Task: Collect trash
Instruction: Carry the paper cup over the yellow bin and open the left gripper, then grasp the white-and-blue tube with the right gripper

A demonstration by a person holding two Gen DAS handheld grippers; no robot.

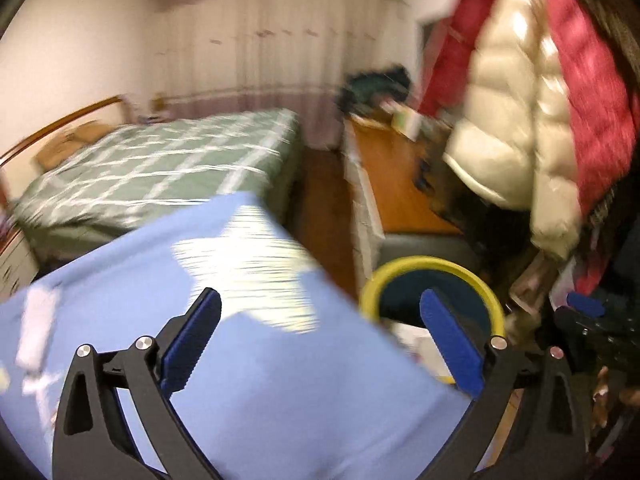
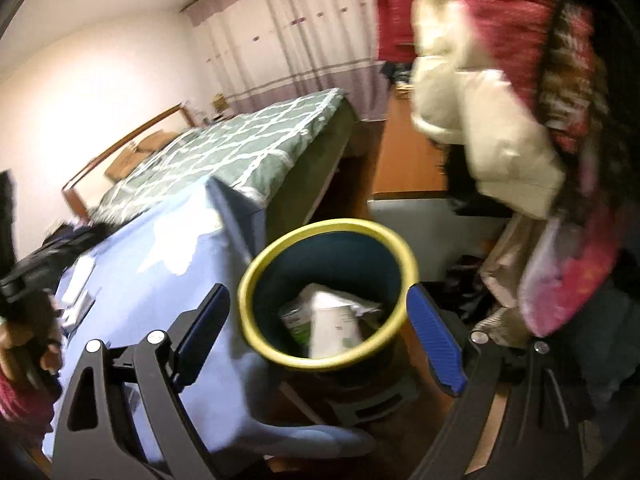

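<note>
A dark blue bin with a yellow rim (image 2: 246, 292) stands beside a table under a light blue cloth (image 2: 160, 280). White and green paper trash (image 2: 328, 320) lies inside the bin. My right gripper (image 2: 320, 294) hovers open over the bin's mouth with nothing between its fingers. In the left wrist view, my left gripper (image 1: 320, 300) is open and empty above the blue cloth (image 1: 260, 380), with the bin (image 1: 432, 261) just to its right. Blurred white scraps (image 1: 38, 328) lie on the cloth at the far left. A hand (image 2: 24, 340) holds the left gripper at the left edge of the right wrist view.
A bed with a green patterned cover (image 1: 160, 160) lies beyond the table. Red and cream jackets (image 1: 512, 120) hang at the right over a wooden desk (image 1: 400, 184) with clutter. Bags and clothes (image 2: 560, 280) crowd the floor to the right of the bin.
</note>
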